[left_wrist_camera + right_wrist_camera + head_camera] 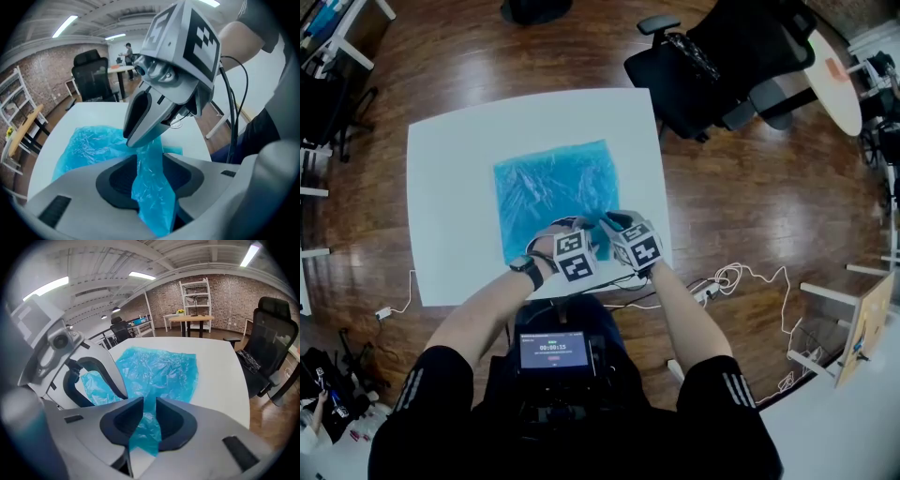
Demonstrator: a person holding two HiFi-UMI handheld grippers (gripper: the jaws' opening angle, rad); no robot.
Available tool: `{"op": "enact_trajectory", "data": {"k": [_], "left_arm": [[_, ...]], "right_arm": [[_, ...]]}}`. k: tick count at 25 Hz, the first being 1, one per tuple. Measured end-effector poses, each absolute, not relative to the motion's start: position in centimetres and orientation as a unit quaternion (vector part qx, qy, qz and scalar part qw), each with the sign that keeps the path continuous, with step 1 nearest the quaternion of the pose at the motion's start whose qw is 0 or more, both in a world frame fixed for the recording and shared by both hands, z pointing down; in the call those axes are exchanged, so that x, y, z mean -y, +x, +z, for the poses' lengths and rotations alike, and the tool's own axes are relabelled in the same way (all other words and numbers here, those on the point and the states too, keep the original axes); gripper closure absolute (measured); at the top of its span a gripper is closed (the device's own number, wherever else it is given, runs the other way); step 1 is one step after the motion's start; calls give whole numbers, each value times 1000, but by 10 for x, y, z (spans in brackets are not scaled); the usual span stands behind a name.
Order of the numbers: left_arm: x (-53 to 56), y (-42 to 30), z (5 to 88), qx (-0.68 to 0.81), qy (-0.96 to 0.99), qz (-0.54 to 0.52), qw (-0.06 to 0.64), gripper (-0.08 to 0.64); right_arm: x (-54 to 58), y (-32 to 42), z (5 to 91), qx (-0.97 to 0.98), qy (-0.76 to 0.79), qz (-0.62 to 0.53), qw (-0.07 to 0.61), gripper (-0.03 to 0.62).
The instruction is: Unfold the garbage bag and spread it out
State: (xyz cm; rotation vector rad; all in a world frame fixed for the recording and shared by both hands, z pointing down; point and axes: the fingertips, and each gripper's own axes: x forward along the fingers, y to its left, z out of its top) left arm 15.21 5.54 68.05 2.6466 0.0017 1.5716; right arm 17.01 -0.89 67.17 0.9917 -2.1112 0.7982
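Table, white and square, spreads out ahead of both grippers. On the table, the blue garbage bag lies flat and wrinkled. It stretches away from the jaws, with its near edge drawn up toward them. At that edge the right gripper is clamped on a gathered strip of the film, pinched in the narrow gap between its jaws. Just to its left, the left gripper has its jaws apart. The same strip hangs loosely through the wide gap, and the right gripper's jaws hold it just ahead of there.
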Motion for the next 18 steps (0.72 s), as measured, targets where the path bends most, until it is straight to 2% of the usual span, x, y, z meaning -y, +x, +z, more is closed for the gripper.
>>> {"op": "enact_trajectory", "data": {"k": [18], "left_arm": [[-79, 171, 726, -16, 841, 539, 51, 357]], "right_arm": [[-9, 205, 664, 791, 430, 330, 283, 459]]}}
